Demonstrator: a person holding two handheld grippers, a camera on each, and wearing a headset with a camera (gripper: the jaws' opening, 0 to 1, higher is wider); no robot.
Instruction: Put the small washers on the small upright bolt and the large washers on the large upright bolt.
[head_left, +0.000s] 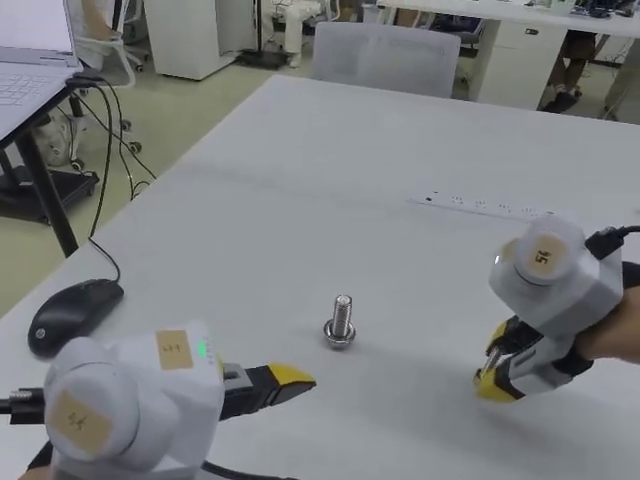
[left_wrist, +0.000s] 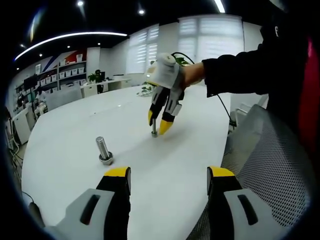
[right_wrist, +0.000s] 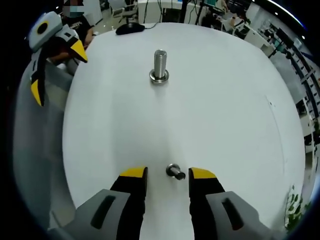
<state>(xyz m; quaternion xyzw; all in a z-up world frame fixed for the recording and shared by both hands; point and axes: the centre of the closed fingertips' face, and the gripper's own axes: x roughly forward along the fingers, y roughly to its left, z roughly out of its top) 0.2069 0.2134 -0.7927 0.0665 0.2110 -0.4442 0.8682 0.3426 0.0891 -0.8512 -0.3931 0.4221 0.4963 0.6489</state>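
Above the table (head_left: 300, 200), the right tool (head_left: 492, 375) points down, spread around the small bolt (right_wrist: 175, 171); the left tool (left_wrist: 170, 172) gapes.

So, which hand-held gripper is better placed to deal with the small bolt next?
Right. The small bolt stands between the open jaws of the right hand-held gripper, while the left hand-held gripper hangs open, well away from it.

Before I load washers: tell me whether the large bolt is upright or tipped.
Upright: the large bolt stands on its head on the table, threaded shank pointing up.
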